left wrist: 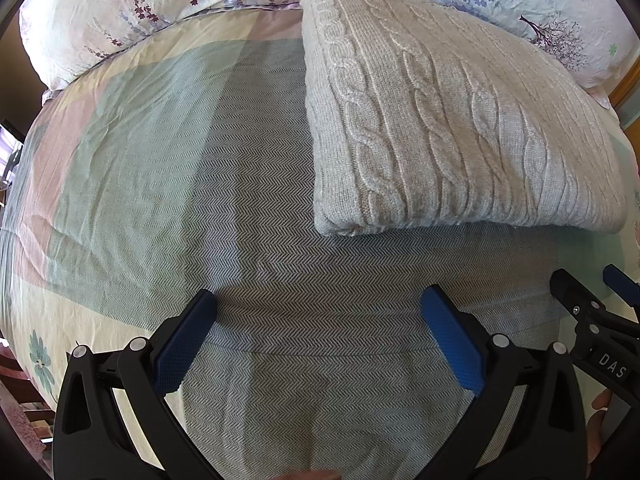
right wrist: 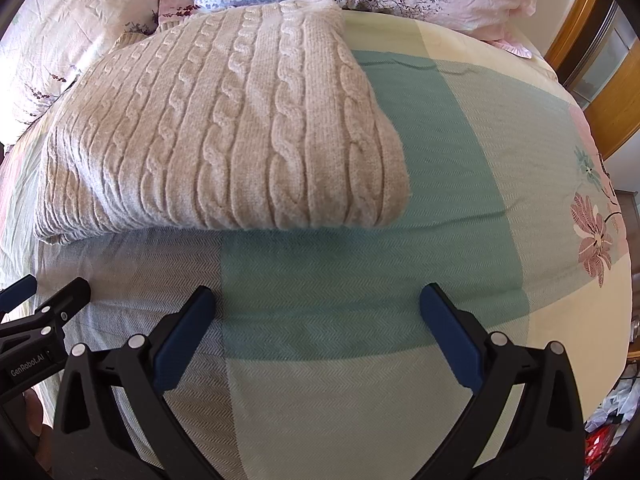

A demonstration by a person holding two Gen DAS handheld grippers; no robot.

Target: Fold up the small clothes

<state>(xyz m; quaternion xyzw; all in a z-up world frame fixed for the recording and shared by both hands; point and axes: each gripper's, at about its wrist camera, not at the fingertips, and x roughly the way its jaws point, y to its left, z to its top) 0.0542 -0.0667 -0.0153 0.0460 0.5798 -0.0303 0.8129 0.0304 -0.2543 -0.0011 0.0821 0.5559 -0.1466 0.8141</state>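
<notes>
A cream cable-knit sweater [left wrist: 448,120] lies folded into a thick rectangle on the bed; it also shows in the right wrist view [right wrist: 224,128]. My left gripper [left wrist: 320,304] is open and empty, a short way in front of the sweater's near edge and left of its middle. My right gripper [right wrist: 316,300] is open and empty, in front of the sweater's near right corner. Each gripper shows at the edge of the other's view: the right gripper [left wrist: 592,300] and the left gripper [right wrist: 44,300]. Neither touches the sweater.
The bed is covered by a herringbone bedspread [left wrist: 168,168] with green, grey and cream blocks and flower prints. Floral pillows [left wrist: 132,4] lie behind the sweater. A wooden frame [right wrist: 600,80] stands at the far right. Clutter [right wrist: 612,412] lies off the bed's right edge.
</notes>
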